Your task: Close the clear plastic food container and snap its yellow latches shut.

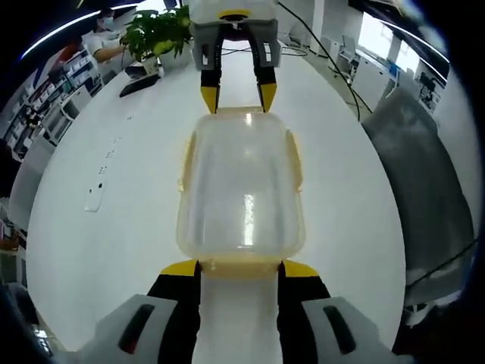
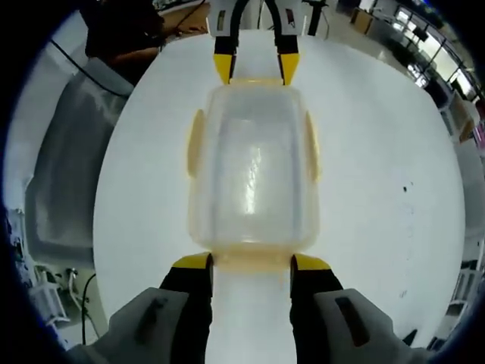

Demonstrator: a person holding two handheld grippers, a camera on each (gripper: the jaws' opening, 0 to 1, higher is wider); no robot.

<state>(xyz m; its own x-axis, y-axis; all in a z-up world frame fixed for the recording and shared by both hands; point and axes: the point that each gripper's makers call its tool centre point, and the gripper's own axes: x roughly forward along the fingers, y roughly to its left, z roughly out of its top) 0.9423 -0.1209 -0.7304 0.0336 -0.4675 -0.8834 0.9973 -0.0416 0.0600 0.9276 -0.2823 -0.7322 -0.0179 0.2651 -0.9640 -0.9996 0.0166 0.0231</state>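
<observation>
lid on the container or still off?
On. The lid covers the container on the table, with a gripper at each short end. Whether the yellow latches are snapped: cannot tell.

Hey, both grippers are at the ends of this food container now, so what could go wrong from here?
1. Both grippers, the left and the right, sit open at opposite ends of the container. Uneven pushing could slide it across the smooth white table.
2. The yellow side latches appear to stand out from the walls. Working the ends first might leave them unsnapped.
3. The lid is clear, so whether it is fully seated is hard to tell.
</observation>
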